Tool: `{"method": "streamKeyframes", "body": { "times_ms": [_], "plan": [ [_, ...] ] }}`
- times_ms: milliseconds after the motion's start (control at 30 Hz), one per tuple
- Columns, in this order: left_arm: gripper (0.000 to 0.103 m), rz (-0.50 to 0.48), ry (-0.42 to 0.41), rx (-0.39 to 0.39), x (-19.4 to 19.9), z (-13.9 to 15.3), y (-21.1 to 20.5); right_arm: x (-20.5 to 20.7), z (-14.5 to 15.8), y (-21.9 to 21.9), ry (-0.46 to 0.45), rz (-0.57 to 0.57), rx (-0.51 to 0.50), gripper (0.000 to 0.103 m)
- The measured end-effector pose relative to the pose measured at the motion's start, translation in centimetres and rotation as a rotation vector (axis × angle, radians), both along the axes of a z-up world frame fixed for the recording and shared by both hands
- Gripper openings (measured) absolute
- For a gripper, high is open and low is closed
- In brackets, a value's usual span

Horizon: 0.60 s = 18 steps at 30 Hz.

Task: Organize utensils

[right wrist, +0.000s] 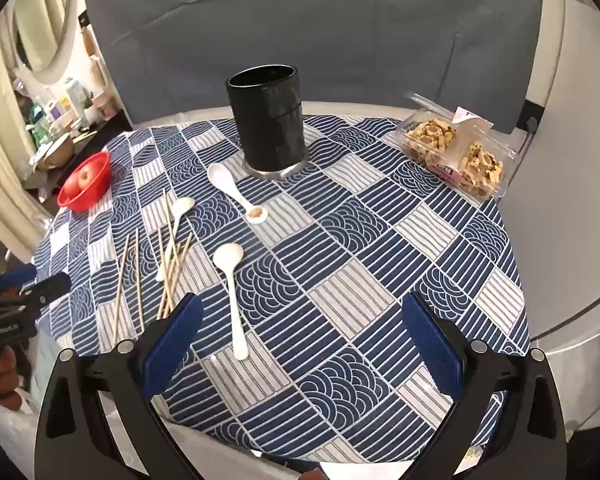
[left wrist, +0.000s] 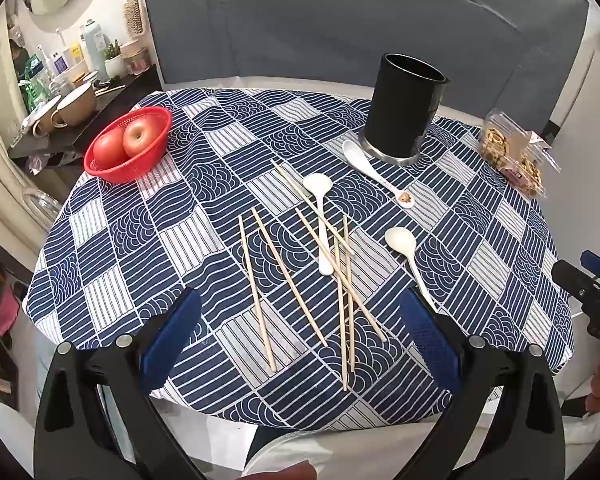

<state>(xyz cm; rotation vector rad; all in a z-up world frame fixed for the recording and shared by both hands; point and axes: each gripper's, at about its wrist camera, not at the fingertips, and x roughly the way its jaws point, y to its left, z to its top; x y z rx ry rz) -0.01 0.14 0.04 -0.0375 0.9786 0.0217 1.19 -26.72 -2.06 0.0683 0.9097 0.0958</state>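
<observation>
In the left wrist view, a red basket of apples sits at upper left of the patterned tablecloth. The chopsticks lie scattered at frame centre, their long axes running mostly from upper left to lower right, some crossing a cream spoon whose bowl points up-frame. The left gripper hangs wide open above the near ends. A second cream spoon lies right of them, bowl also up-frame. The black holder stands upright at upper right, a white ceramic spoon slanting down-right from its base. In the right wrist view, the right gripper is also spread wide, empty.
</observation>
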Motion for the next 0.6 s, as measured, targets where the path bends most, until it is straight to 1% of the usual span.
{"method": "streamKeyframes", "body": {
  "times_ms": [100, 133, 167, 267, 300, 400, 433, 467, 600],
  "plan": [
    [0.097, 0.022, 0.001, -0.009, 0.0, 0.1, 0.1, 0.5, 0.2, -0.1, -0.007, 0.001, -0.017, 0.095],
    [0.097, 0.028, 0.001, -0.012, 0.0, 0.2, 0.1, -0.1, 0.0, -0.1, -0.023, 0.011, -0.008, 0.095],
    [0.097, -0.006, -0.001, 0.001, -0.1, 0.0, -0.3, -0.2, 0.0, -0.1, -0.026, 0.01, -0.011, 0.095],
    [0.097, -0.014, 0.001, -0.003, 0.1, 0.0, -0.5, -0.3, 0.0, -0.1, -0.028, 0.009, -0.016, 0.095],
    [0.097, -0.014, 0.002, -0.001, 0.1, 0.0, -0.5, 0.4, 0.4, -0.7, -0.013, 0.006, 0.003, 0.095],
    [0.097, -0.016, 0.007, -0.002, 0.5, -0.1, -0.7, -0.4, 0.4, -0.2, -0.012, 0.006, 0.001, 0.095],
    [0.097, -0.015, 0.009, -0.001, 0.6, -0.1, -0.7, 0.0, 0.0, -0.3, -0.007, 0.011, 0.005, 0.095],
    [0.097, -0.025, -0.004, 0.001, -0.3, 0.0, -0.8, 0.0, 0.1, -0.3, -0.006, 0.012, 0.005, 0.095],
    [0.097, -0.035, 0.001, 0.002, -0.2, -0.1, -1.0, -0.1, 0.0, -0.2, -0.006, 0.011, 0.005, 0.095]
  ]
}}
